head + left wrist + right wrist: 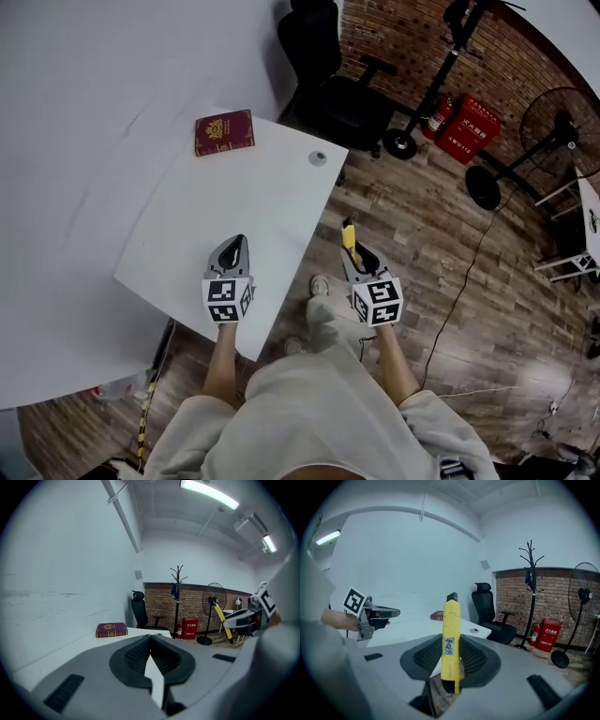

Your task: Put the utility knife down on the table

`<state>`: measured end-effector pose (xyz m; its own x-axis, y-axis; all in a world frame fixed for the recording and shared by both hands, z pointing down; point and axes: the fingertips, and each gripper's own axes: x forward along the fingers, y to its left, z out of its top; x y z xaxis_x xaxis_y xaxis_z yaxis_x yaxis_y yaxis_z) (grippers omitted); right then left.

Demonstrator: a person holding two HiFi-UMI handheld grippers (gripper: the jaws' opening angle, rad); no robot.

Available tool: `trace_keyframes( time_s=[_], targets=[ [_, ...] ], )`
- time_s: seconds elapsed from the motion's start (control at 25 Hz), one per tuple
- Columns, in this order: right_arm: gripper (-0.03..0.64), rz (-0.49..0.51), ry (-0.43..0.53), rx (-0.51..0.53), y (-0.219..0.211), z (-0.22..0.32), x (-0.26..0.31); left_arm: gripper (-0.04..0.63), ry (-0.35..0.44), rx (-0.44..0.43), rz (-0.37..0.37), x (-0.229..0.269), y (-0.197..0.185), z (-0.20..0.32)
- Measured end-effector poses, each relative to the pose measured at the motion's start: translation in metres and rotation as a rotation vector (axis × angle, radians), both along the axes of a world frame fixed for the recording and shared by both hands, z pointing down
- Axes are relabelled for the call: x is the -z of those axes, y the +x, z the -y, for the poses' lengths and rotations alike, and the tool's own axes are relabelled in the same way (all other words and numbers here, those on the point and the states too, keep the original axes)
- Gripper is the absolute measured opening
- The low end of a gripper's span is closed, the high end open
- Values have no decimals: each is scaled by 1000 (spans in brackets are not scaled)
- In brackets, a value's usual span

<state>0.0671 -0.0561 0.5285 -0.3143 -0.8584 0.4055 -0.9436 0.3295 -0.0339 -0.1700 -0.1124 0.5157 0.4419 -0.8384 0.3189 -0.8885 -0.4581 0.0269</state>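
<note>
Right claw is clamped on the yellow utility knife, low on the handle, so most of the body pokes out past the jaws. It's hanging just off the bench's right edge, over the wood floor, not above the top. Left claw is closed, nothing in it, over the bench's near corner. The knife looks light, stiff and probably a bit slick, so I'd grip flat on the handle, clear of the blade end.

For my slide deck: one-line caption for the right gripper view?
Right gripper clamps a yellow utility knife lengthwise between its jaws; white table and left gripper beyond.
</note>
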Motion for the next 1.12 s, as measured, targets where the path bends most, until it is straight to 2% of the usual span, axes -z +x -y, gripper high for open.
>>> trace_keyframes(
  time_s=[0.48, 0.68, 1.12],
  targets=[
    [110, 27, -36, 83, 36, 135, -12, 6, -83, 94, 13, -34, 25, 97],
    [110, 46, -58, 109, 54, 181, -19, 6, -84, 89, 60, -34, 45, 136],
    [110, 69, -60, 159, 69, 255, -22, 6, -89, 129, 66, -34, 64, 200]
  ],
)
